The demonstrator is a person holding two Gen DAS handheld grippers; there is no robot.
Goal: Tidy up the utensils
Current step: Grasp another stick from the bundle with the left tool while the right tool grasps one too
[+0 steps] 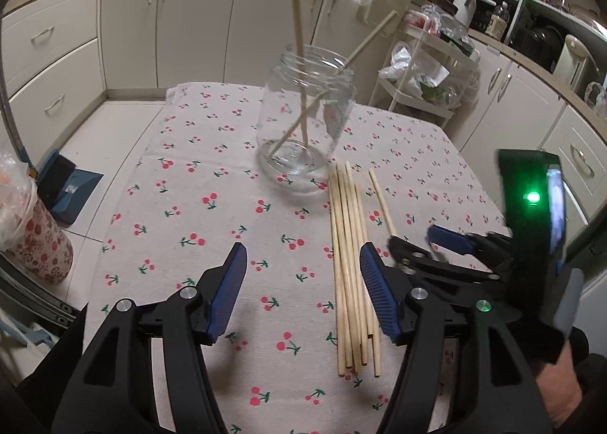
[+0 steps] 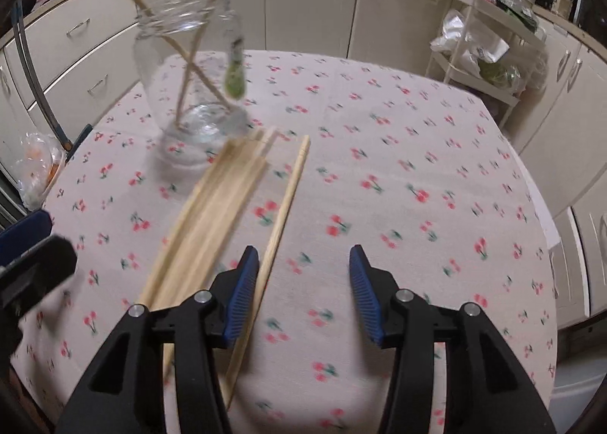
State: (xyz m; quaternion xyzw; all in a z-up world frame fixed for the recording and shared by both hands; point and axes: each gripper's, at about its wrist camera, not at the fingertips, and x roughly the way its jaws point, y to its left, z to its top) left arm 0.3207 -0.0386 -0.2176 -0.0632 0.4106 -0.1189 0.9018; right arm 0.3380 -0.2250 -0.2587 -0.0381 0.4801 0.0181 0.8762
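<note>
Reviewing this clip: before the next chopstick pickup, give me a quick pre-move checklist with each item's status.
1. Glass jar upright on the tablecloth: ok.
2. Two chopsticks already in the jar: ok.
3. Loose chopsticks lying beside the jar, reachable: ok.
4. Left gripper open, nothing between its pads: ok.
5. Right gripper open, holding nothing: ok.
6. Single chopstick centred between the right jaws: not ok, it lies against the left-hand pad.
</note>
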